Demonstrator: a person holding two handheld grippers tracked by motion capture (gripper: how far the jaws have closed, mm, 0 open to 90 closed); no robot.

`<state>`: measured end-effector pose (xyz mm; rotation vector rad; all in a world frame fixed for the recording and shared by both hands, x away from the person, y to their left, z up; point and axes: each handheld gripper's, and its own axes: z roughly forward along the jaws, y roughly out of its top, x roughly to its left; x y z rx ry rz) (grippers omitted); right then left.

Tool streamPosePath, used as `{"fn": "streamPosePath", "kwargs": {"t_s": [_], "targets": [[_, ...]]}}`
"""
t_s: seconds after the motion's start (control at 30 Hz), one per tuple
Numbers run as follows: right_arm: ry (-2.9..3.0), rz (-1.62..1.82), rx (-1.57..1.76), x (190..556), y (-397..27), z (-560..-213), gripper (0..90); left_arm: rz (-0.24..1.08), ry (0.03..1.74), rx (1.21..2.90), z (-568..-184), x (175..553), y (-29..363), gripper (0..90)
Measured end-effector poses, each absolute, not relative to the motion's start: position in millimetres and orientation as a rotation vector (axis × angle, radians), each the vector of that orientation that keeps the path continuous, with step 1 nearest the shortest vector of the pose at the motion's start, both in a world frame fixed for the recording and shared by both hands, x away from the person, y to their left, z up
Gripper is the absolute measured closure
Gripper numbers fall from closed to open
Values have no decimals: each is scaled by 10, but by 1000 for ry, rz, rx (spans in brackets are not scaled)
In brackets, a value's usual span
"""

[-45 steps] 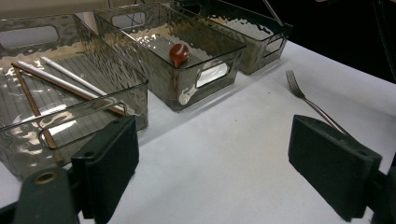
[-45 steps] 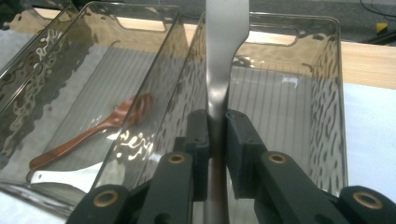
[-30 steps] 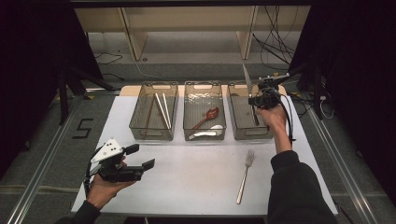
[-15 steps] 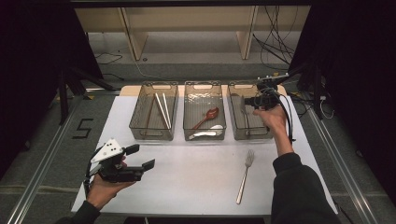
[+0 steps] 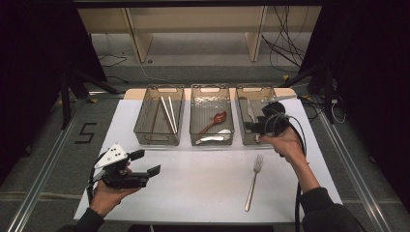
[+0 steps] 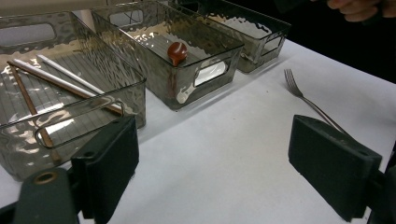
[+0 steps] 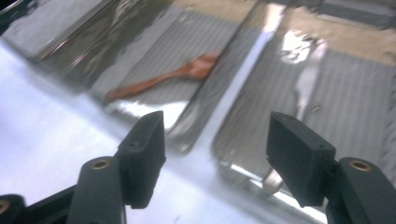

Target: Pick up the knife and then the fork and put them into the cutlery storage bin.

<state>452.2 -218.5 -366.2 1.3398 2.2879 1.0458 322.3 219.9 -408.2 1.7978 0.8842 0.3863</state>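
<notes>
My right gripper (image 5: 250,126) hovers over the near end of the right bin (image 5: 255,88). Its jaws have just been opening and stand open with nothing between them (image 7: 219,154). A silvery utensil (image 5: 245,108) lies in that bin, blurred in the right gripper view (image 7: 301,86). A metal fork (image 5: 254,181) lies on the white table, near and below the right hand. My left gripper (image 5: 148,162) rests open at the front left, jaws wide apart (image 6: 222,158), and faces the fork (image 6: 308,100).
The left bin (image 5: 157,141) holds chopsticks (image 5: 168,113). The middle bin (image 5: 212,142) holds a red spoon (image 5: 215,121) and a white spoon (image 5: 212,137). Dark floor and cables surround the table (image 5: 193,193).
A long utensil stood upright in the right gripper over the right bin; it has left the jaws, which opened. The right hand moved toward the bin's near end. The left gripper stayed put.
</notes>
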Motion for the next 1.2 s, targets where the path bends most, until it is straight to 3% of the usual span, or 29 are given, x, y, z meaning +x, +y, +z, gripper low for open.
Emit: {"fn": "streamPosePath", "kwargs": {"t_s": [0.3, 0.47, 1.0, 1.2], "targets": [[2421, 1053, 1245, 4060, -2097, -3852, 353, 389, 887, 1792, -4082, 3224, 2198, 158], [2484, 1023, 1226, 3881, -2032, -4023, 392, 394, 880, 1800, -4075, 3219, 2199, 158], [2645, 856, 1116, 3494, -1959, -4339, 871, 396, 877, 1803, -4079, 3217, 2194, 158], [2699, 768, 1109, 3498, -1966, -4462, 900, 395, 877, 1801, -4076, 3217, 2195, 158]]}}
